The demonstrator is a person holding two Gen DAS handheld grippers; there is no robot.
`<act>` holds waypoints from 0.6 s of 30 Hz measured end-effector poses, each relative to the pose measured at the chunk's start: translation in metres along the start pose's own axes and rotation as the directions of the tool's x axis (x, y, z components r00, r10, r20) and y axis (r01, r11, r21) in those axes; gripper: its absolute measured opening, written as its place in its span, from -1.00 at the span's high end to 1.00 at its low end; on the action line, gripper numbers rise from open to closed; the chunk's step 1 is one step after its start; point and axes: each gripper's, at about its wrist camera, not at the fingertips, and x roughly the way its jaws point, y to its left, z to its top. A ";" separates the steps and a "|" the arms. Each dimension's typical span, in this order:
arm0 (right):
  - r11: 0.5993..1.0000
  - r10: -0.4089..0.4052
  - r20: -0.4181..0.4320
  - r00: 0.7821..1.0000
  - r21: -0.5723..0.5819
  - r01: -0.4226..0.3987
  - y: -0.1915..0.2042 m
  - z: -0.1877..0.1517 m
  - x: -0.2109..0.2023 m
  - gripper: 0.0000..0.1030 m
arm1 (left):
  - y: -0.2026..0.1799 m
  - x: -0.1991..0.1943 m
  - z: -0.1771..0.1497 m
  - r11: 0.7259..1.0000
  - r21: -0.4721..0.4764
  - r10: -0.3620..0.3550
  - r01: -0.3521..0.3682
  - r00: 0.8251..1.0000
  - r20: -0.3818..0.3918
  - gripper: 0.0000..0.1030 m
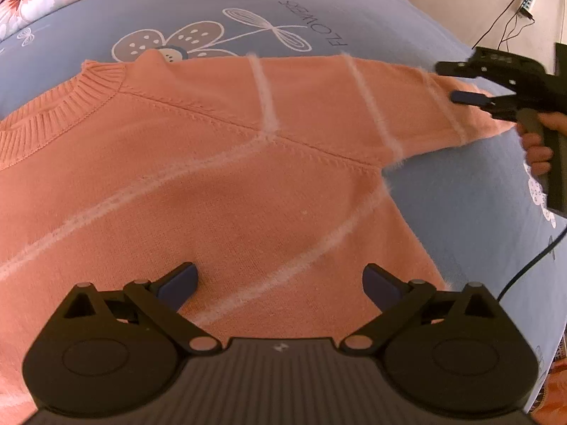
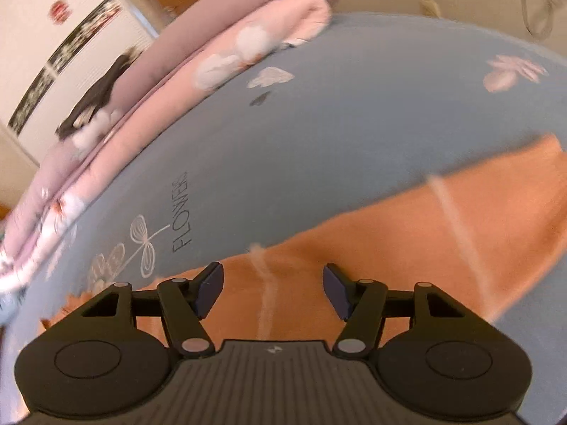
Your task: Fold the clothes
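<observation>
— Looking at it now, how far is the folding?

— Barely begun, I judge. The sweater (image 1: 219,177) lies flat and face up on the blue sheet (image 1: 460,212), filling the centre and left of my left view, collar (image 1: 67,102) at the upper left. The body shows no fold, and one sleeve (image 1: 372,102) runs straight out toward the upper right of the frame.

— And your grippers?

— My left gripper (image 1: 280,283) sits at the bottom of its frame over the sweater's body, jaws spread wide, nothing between the pads. My right gripper (image 2: 273,290) is spread too, less widely, with the sleeve below it at the lower centre of the right view; the pads aren't pinching cloth. In the left view it shows at the right edge, beside the sleeve's end, with my hand (image 1: 538,148) on its handle.

— So what's left?

— Nearly all of it: the sleeve has to come in across the body, likely the other one too, though I can't see that side, then the body folded over. The quilt (image 2: 159,81) at the upper left of the right view stays clear of it.
</observation>
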 end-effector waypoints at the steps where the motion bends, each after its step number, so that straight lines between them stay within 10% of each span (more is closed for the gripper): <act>1: 1.000 0.004 0.005 1.000 0.003 -0.004 0.002 -0.002 -0.005 -0.38 | 0.000 0.000 0.000 1.000 0.000 0.003 -0.003 1.000 -0.001 -0.92; 6: 0.994 0.098 -0.046 0.994 -0.048 -0.100 0.024 -0.022 -0.015 -0.41 | -0.005 0.001 -0.001 1.000 0.011 0.016 -0.016 1.000 -0.010 -0.92; 18: 0.998 -0.008 0.029 1.000 0.058 0.006 -0.024 -0.012 -0.046 -0.40 | -0.011 0.008 -0.002 0.999 0.044 0.032 -0.030 0.999 -0.035 -0.95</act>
